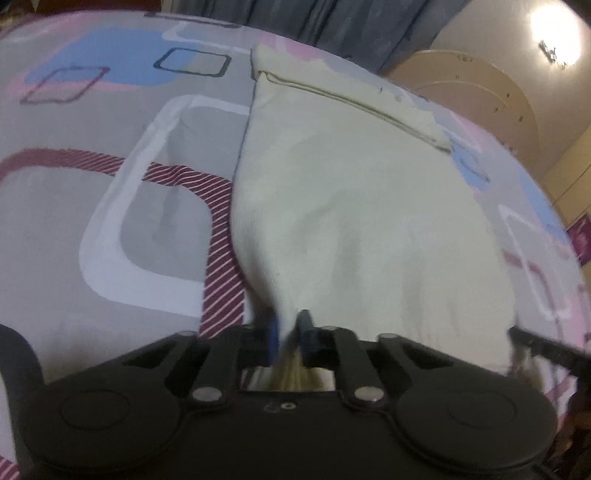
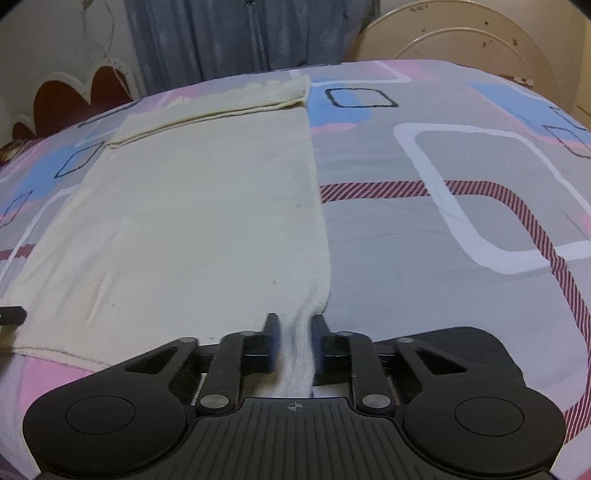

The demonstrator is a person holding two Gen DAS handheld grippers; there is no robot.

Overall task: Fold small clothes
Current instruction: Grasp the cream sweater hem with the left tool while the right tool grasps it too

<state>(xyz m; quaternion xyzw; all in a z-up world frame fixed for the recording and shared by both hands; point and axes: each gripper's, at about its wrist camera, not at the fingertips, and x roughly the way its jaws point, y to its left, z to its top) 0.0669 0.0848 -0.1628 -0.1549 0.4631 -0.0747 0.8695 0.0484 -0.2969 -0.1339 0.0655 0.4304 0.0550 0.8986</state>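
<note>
A cream cloth [image 1: 354,206] lies spread on a patterned bed sheet [image 1: 155,199]. Its far end is folded over in a narrow band [image 1: 332,92]. My left gripper [image 1: 288,325] is shut on the cloth's near left corner, which bunches between the fingers. In the right wrist view the same cloth [image 2: 192,221] lies flat, and my right gripper [image 2: 297,328] is shut on its near right corner. The left gripper's tip [image 2: 11,315] shows at the left edge of the right wrist view. The right gripper's tip [image 1: 546,347] shows at the right of the left wrist view.
The bed sheet [image 2: 443,221] is grey with pink, blue and striped maroon shapes. Blue curtains [image 2: 229,37] hang behind the bed. A round beige board [image 2: 461,37] leans at the back right. A bright wall lamp [image 1: 554,33] glares at the top right.
</note>
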